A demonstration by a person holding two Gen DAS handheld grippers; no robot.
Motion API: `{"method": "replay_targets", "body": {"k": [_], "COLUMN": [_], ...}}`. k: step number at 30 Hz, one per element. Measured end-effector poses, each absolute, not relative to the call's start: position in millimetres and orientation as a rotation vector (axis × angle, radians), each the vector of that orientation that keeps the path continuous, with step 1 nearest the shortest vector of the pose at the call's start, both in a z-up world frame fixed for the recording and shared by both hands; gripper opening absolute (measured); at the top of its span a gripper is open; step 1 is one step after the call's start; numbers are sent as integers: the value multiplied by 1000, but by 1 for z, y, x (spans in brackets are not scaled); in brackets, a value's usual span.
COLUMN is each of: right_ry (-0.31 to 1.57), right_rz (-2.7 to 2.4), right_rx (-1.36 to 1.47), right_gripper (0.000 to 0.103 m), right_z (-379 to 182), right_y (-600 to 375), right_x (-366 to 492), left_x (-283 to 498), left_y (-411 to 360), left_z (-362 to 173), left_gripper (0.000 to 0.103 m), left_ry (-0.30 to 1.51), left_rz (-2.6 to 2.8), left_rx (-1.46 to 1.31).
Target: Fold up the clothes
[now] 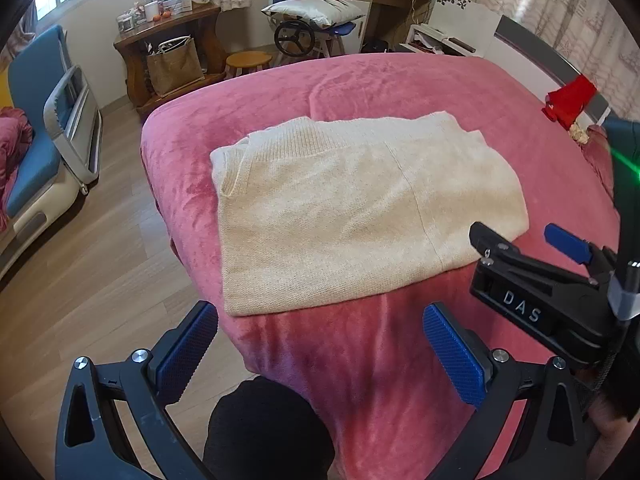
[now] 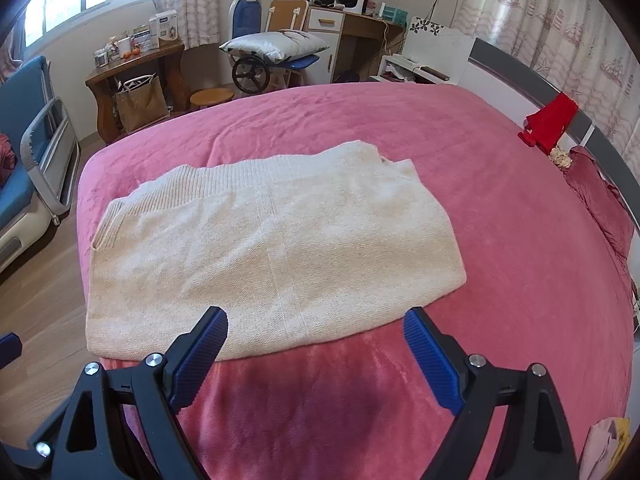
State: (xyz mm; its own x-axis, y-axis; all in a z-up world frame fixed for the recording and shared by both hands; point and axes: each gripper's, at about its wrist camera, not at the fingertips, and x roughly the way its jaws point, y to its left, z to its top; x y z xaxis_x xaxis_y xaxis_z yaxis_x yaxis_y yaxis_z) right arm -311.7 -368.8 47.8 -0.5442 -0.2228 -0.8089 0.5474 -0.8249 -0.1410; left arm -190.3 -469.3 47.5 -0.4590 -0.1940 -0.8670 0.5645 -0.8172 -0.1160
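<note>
A cream knitted sweater (image 1: 360,208) lies folded into a flat rectangle on the pink bed cover (image 1: 400,88); it also shows in the right wrist view (image 2: 272,252). My left gripper (image 1: 320,344) is open and empty, held above the bed's near edge just short of the sweater. My right gripper (image 2: 316,352) is open and empty, its fingertips over the sweater's near edge. The right gripper also shows in the left wrist view (image 1: 524,240), beside the sweater's right corner.
The bed's left edge drops to a wooden floor (image 1: 80,264). A red object (image 2: 550,124) and a dark pink pillow (image 2: 600,200) lie at the bed's right side. A blue chair (image 1: 36,148), a wooden table (image 1: 168,36) and a stool (image 1: 248,60) stand beyond.
</note>
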Motion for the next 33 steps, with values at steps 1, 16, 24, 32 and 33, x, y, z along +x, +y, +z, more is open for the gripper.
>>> {"method": "replay_targets", "body": {"k": [1,16,24,32,33], "right_ry": [531,485,490,500,507], "right_rz": [-2366,-2355,-2382,-2385,-2389], "right_rx": [1158,1159,1143,1139,1138], "right_gripper": [92,91,91,91,91], "right_z": [49,48,52,54,54], "right_y": [-369,-370,-367,-361,-360], "right_x": [-311,-307,-309,-306,-306], "left_x": [-191,-195,-197,-197,-197], "left_y": [-468,-454,-450,-450,-451], "left_z": [47,39,38,44,45], "left_gripper": [103,103,103,103,103], "left_ry": [534,462,448,435,440], "left_rz": [-2284,-2267,-2288,-2288,-2288], "left_rx": [1288,1291,1284,1243,1239]}}
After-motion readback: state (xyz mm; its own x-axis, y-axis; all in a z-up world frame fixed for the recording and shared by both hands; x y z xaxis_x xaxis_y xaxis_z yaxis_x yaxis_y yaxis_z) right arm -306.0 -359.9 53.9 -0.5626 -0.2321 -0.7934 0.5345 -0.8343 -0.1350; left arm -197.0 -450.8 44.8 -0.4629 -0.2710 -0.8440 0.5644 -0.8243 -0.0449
